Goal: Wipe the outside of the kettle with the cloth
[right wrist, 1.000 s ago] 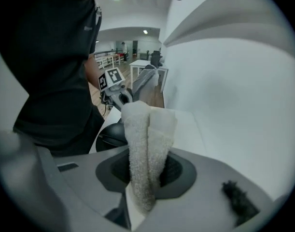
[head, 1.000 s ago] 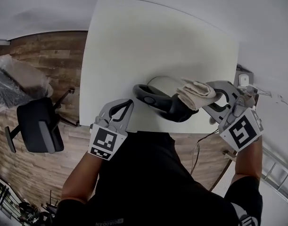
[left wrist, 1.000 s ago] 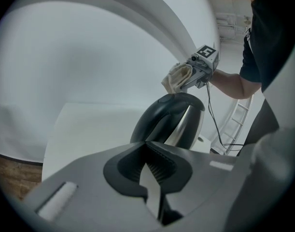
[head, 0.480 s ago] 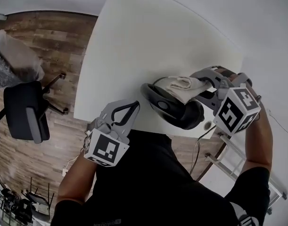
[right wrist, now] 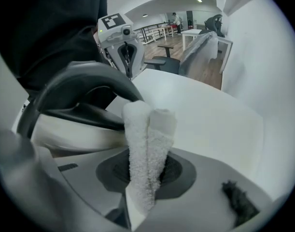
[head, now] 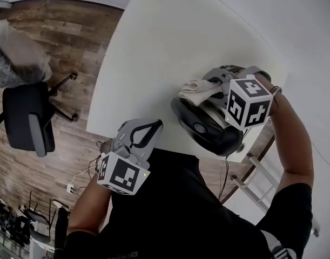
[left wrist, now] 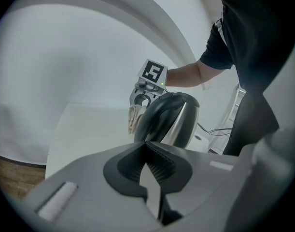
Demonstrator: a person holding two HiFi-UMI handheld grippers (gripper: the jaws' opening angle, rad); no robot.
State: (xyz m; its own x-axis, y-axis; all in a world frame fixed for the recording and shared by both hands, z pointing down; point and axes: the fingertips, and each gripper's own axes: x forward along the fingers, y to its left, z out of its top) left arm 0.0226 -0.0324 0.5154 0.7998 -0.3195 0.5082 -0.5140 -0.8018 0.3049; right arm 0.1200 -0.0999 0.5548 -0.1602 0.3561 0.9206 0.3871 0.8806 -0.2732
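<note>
A steel kettle [head: 208, 127] with a black lid and handle stands near the white table's [head: 154, 53] front right corner. My right gripper [head: 214, 86] is shut on a folded beige cloth [head: 198, 88] and holds it against the kettle's far upper side. In the right gripper view the cloth [right wrist: 147, 139] sticks up between the jaws of my right gripper [right wrist: 147, 178], right beside the black handle [right wrist: 84, 88]. My left gripper [head: 149, 127] hangs shut and empty at the table's front edge, left of the kettle. From the left gripper view, my left gripper [left wrist: 149, 163] faces the kettle [left wrist: 172, 121] and cloth [left wrist: 133, 118].
The kettle sits close to the table's front edge and right corner. A black office chair [head: 25, 117] stands on the wooden floor to the left. Cables [head: 228, 169] hang off the table beside a metal frame [head: 259, 185] at the right.
My right gripper has carried the cloth from the kettle's right side over to its far upper side. The left gripper has stayed shut at the table's front edge.
</note>
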